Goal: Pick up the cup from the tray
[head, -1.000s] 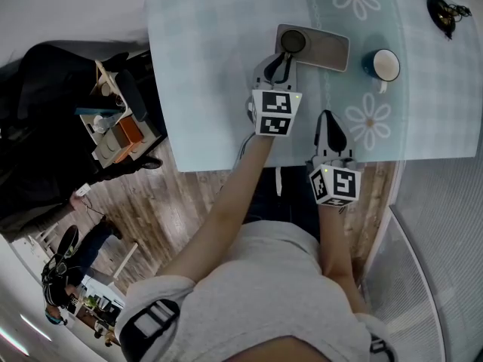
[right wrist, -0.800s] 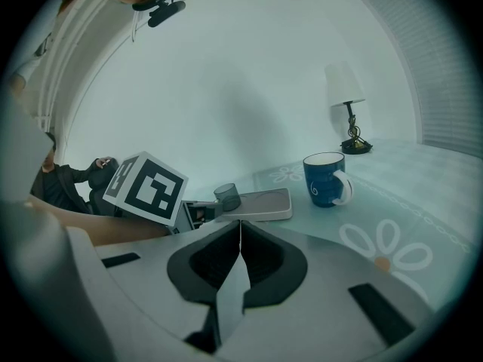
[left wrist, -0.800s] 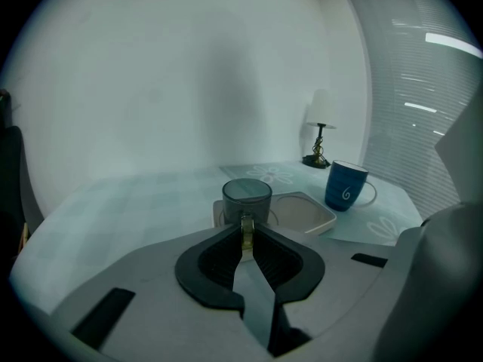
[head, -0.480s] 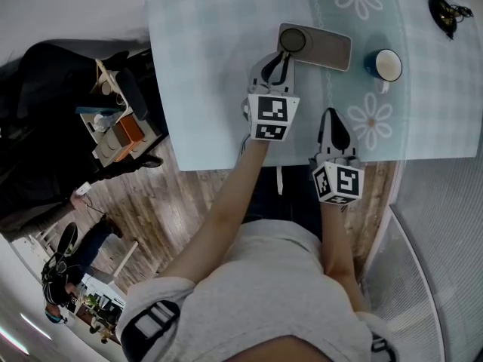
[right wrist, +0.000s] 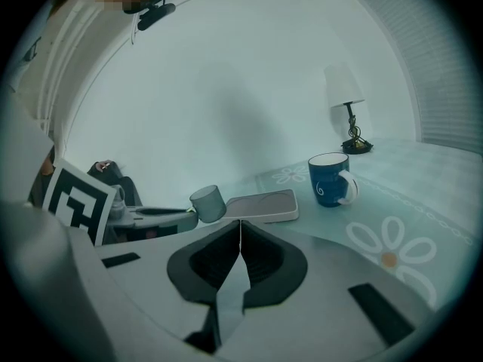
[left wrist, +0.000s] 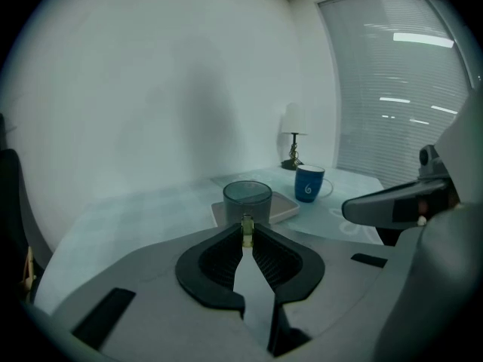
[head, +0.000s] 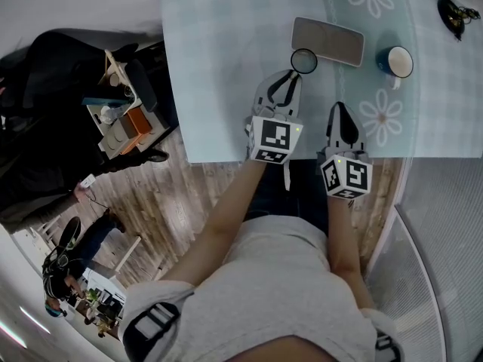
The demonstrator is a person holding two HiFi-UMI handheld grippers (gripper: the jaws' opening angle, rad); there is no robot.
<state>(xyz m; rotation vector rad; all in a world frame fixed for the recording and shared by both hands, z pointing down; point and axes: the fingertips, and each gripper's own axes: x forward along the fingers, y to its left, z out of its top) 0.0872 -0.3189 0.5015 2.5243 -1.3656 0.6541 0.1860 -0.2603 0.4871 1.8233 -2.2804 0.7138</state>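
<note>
**Cup outside the tray, pinched in the left gripper**

Nearest: wooden floor below the table's near edge. Clutter with an orange box stands left of it, and a white mesh panel curves along the right.

Table: pale checked cloth, with a daisy-print runner on its right part. The near edge passes under both grippers.

Right gripper: low over the near edge, jaws pressed together, nothing between them.

Left gripper: just left of the right one and reaching further in. Its jaws have just been closing and now clamp the cup's wall at the near rim.

Cup: grey, open mouth up, tilted in the right gripper view. It sits at the tray's near left corner, outside it. Cannot tell whether its base touches the cloth.

Tray: flat, rounded corners, just beyond the cup.

Blue mug: right of the tray and apart from it, handle toward the near edge.

Small lamp: at the far right corner.

Beyond: white wall, with a slatted blind to the right.

Open room: a wide stretch of bare cloth lies left of the cup and tray, out to the left edge. A narrower gap lies between tray and mug.
</note>
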